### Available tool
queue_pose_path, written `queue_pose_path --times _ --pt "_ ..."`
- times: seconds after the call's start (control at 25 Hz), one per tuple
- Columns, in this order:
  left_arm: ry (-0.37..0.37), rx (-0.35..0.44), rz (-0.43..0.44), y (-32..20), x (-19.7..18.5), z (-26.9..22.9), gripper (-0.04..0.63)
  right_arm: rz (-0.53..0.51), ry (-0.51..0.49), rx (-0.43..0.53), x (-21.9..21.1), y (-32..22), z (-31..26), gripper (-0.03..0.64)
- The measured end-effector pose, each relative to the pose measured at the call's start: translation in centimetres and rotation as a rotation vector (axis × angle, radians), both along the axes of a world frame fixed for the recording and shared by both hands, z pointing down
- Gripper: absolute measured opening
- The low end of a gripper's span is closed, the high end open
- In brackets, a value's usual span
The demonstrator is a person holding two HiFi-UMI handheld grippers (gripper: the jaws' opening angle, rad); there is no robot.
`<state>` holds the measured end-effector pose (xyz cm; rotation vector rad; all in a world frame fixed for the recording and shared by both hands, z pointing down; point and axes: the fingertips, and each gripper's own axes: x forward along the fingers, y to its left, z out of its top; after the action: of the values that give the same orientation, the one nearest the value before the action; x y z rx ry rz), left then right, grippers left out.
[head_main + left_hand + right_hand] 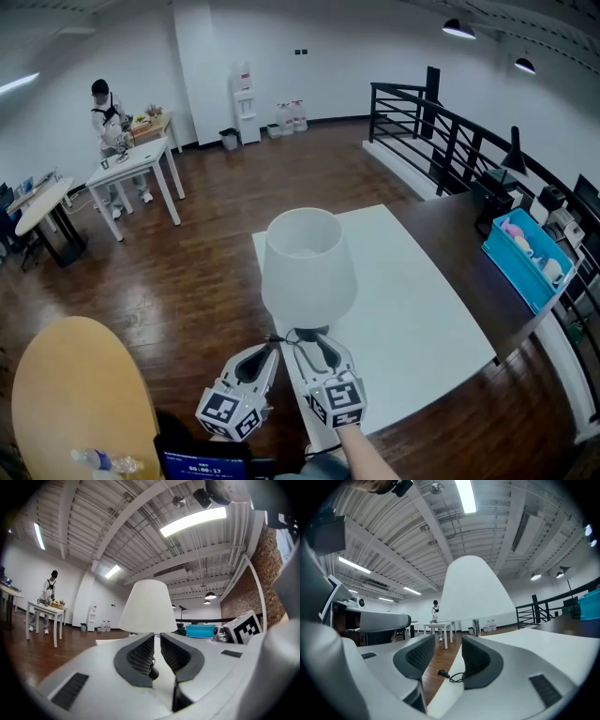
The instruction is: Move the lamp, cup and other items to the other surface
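The lamp (307, 265) has a wide white shade and stands at the near left corner of the white table (412, 309); the shade hides its stem and most of its dark base. My left gripper (273, 349) points level at its foot, jaws almost together on a small black part of the lamp (152, 671); whether that is base or cord I cannot tell. The shade (147, 606) rises right behind those jaws. My right gripper (312, 345) sits beside it, open, with nothing between its pads. A black cord (451, 675) lies on the table edge in front of it, below the shade (473, 592).
A blue bin (527, 260) sits on a dark counter (459, 225) at the right, beside a black railing (441, 122). A round wooden table (80, 394) with a bottle (105, 461) is at the near left. A person (108, 117) stands by a far white table (136, 164).
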<state>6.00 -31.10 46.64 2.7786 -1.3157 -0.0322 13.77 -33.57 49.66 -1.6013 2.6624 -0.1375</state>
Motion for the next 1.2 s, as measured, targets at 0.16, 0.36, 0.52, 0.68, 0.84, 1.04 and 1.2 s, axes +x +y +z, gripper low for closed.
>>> queue_pose_path --times 0.16,0.36,0.52,0.68,0.84,1.04,1.2 --pt "0.004 -0.014 -0.032 -2.5 0.5 1.3 0.051 0.014 0.001 -0.031 1.4 -3.4 2.4 0.234" --pt "-0.009 -0.055 -0.074 -4.4 0.2 2.4 0.052 0.011 0.028 -0.046 2.3 -7.7 4.5 0.262" --pt "-0.021 -0.070 -0.146 -5.7 -1.9 3.8 0.052 0.003 0.056 -0.031 2.3 -10.7 5.3 0.262" --pt "-0.046 -0.108 -0.161 -5.8 -1.9 4.0 0.052 -0.046 0.081 -0.001 1.9 -12.4 5.6 0.261" --pt "-0.061 -0.125 -0.187 -6.0 -2.6 4.3 0.052 -0.112 0.075 0.013 0.5 -12.7 5.8 0.186" --pt "-0.052 -0.091 -0.233 -6.6 -4.0 4.1 0.052 -0.125 0.054 -0.005 0.4 -12.8 5.4 0.170" --pt "-0.055 -0.091 -0.225 -6.5 -3.8 3.9 0.052 -0.162 0.058 -0.004 -0.6 -12.4 5.0 0.169"
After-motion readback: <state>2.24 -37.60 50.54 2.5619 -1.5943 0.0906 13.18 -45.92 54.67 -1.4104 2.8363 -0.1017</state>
